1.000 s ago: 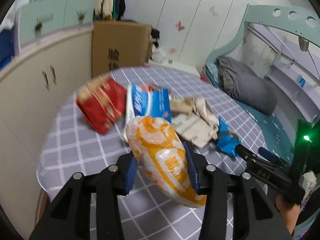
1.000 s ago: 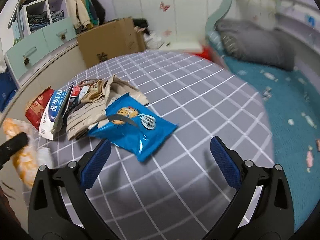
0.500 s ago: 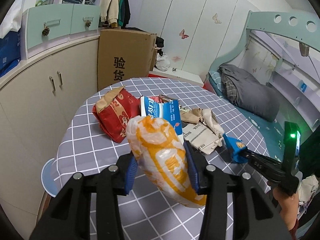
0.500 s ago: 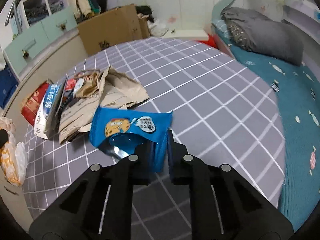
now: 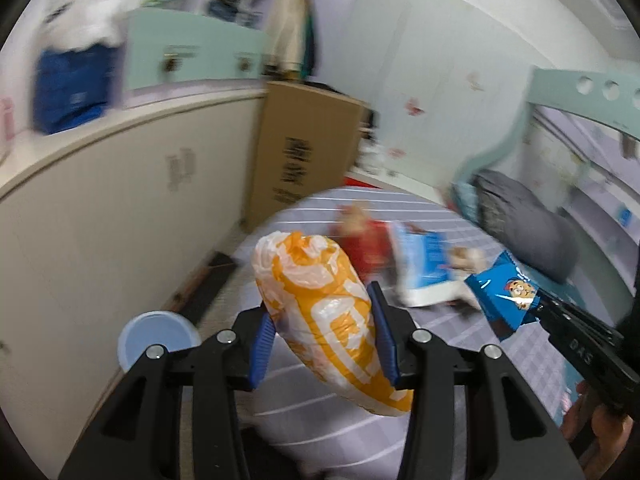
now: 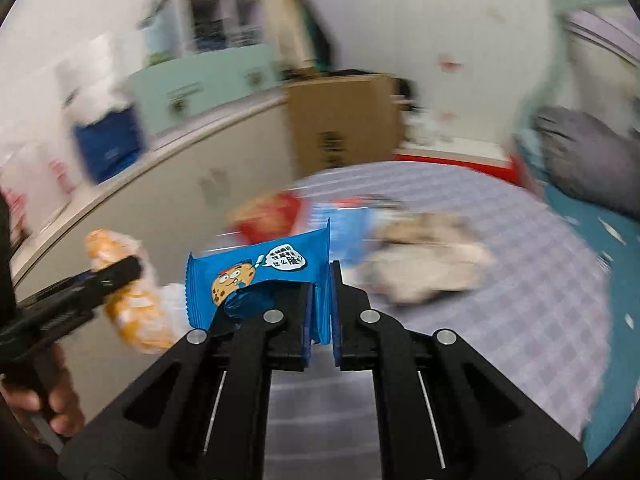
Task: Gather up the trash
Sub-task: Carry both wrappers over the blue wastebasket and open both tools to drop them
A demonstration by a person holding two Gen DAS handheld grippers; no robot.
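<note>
**Both grippers carrying wrappers above the table**

The left gripper (image 5: pixel 324 340) is clamping an orange-and-white plastic bag (image 5: pixel 328 320) between its blue pads (image 5: pixel 262 340); the bag is bulging out above and below the jaws, tilted, with its knotted end pointing up and away. In the right wrist view the same bag (image 6: pixel 128 292) is showing at the left, held in the left gripper's black fingers, with the person's hand (image 6: pixel 44 396) beneath it.

The right gripper (image 6: pixel 320 312) is pinching a blue cookie wrapper (image 6: pixel 260 276), its jaws nearly together on the wrapper's right end while the printed face with the cartoon cookie is hanging out to the left. From the left wrist view that wrapper (image 5: pixel 504 296) is hanging in the air at the right, off the tip of the right gripper (image 5: pixel 540 308).

Both held items are sitting clear of the table (image 6: pixel 520 280), which is wearing a grey checked cloth. Toward the far left edge of the table, a red packet (image 6: pixel 268 220), a blue-and-white packet (image 5: pixel 424 264) and crumpled brown paper (image 6: pixel 428 260) are lying close together, all blurred. Beyond the table's far edge a cardboard box (image 5: pixel 300 152) is standing against a cream cabinet (image 5: pixel 120 208). A pale blue round lid (image 5: pixel 156 340) is showing low, beside the table's near left edge.
</note>
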